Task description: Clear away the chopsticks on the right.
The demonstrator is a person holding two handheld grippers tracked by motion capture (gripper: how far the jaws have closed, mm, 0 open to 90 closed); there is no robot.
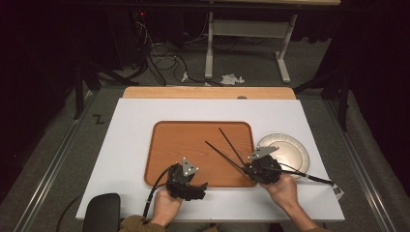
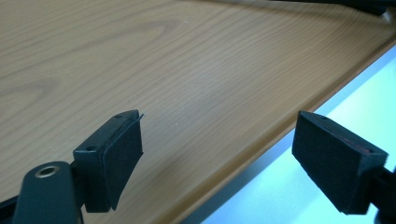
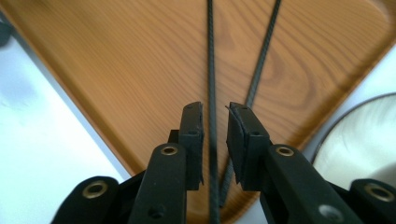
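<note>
- Chopsticks, two thin black ones (image 3: 211, 70), are seemingly pinched between the right gripper's (image 3: 214, 140) narrow jaws, pointing to eleven o'clock over the rounded brown wooden tray (image 1: 179, 140).
- Placement is left; the left gripper (image 2: 217, 154) is held wide, empty.

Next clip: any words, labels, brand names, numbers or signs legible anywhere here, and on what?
None can be read.
Wooden tray: wood grain, no print.
Chopsticks, plate and white table sheet: plain.
Left gripper and right gripper: black parts with brass rivets, no marking.
Black zigzag mark on the floor: shaped like a "Z", possibly tape and not a letter.
</note>
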